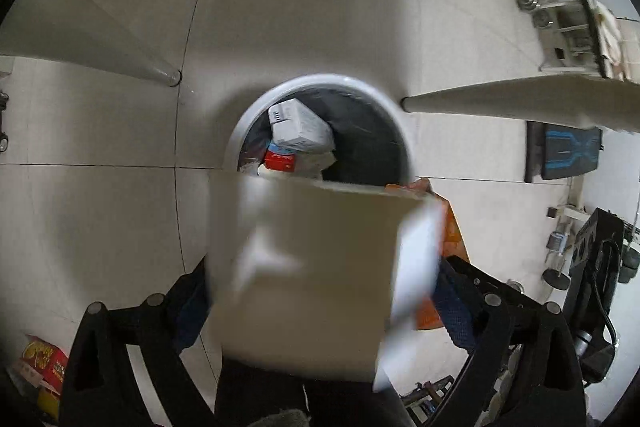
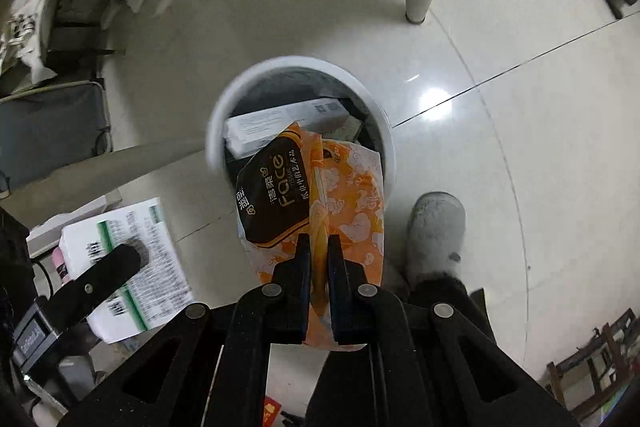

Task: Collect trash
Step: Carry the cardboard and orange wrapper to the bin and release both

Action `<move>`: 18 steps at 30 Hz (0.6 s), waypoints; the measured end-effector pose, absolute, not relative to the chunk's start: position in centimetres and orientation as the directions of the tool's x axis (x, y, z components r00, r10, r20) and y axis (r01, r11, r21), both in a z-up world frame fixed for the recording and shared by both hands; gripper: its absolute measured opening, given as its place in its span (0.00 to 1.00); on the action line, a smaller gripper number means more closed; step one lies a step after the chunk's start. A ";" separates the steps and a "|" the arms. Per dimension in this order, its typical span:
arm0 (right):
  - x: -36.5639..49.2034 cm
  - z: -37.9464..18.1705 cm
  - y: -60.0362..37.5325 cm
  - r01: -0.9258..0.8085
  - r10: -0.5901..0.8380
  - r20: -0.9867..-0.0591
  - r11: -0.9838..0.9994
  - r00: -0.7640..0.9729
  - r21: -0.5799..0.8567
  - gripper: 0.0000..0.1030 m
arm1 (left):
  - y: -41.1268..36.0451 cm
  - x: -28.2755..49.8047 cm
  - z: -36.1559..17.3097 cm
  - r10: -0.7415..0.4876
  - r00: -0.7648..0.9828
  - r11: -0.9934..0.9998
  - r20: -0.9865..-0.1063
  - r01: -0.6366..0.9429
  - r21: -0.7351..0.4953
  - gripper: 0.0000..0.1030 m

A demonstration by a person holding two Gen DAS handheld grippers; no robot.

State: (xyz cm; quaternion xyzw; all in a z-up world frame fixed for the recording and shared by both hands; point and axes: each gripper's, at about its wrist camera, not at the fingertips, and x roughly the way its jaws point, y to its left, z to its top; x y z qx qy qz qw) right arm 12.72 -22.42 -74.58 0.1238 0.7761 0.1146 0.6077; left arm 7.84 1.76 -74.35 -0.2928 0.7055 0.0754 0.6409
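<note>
1. While both hands hang over the bin (image 1: 320, 79), the drop only works if each piece is fully over the mouth before the jaws part. The bin is already crowded with a white carton (image 1: 300, 125) and a red box (image 1: 280, 161).
2. Left gripper (image 1: 324, 267): jaws wide apart with the white box (image 1: 304, 307) between them. The box is blurred, so I cannot tell if the pads press on it.
3. White box sits above the bin's near rim, not yet over the opening. Carry it further forward and tip the far edge down, or it likely hits the rim.
4. Broad face of the white box looks at the left camera. In the right view its long axis seems to run along the fingers, toward the bin.
5. Right gripper (image 2: 319, 239): clamped on the near end of the orange tissue pack (image 2: 344, 195).
6. Pack points away from the gripper, long axis along the fingers, printed side up. Its far end is over the bin's mouth, above the long carton (image 2: 280, 119).
7. Pack looks soft, so release it with the tip low.
</note>
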 end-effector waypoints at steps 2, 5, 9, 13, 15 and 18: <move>13.5 -77.5 -22.0 0.062 0.351 -0.900 0.936 -0.258 0.347 0.28 | 1.8 7.5 -75.9 -0.320 -0.013 0.810 -0.947 -0.522 -0.266 0.94; 13.6 -80.3 -21.9 0.059 0.368 -0.893 0.929 -0.260 0.366 0.63 | 2.1 6.8 -76.3 -0.279 -0.022 0.821 -0.960 -0.524 -0.226 0.94; 13.5 -80.1 -21.3 0.007 0.331 -0.912 0.941 -0.241 0.340 0.90 | 2.3 5.3 -74.3 -0.161 -0.039 0.862 -0.986 -0.492 -0.122 0.94; 12.8 -77.5 -20.6 -0.132 0.209 -0.959 0.963 -0.189 0.236 0.96 | 1.8 4.1 -71.7 -0.070 -0.053 0.879 -0.996 -0.476 -0.037 0.94; 12.4 -75.6 -20.1 -0.210 0.138 -0.979 0.963 -0.147 0.167 0.97 | 2.1 3.4 -70.6 -0.053 -0.059 0.879 -0.997 -0.477 -0.018 0.94; 12.0 -73.3 -19.9 -0.272 0.091 -0.990 0.955 -0.111 0.119 0.97 | 1.7 2.7 -68.7 -0.045 -0.059 0.875 -0.997 -0.484 -0.011 0.94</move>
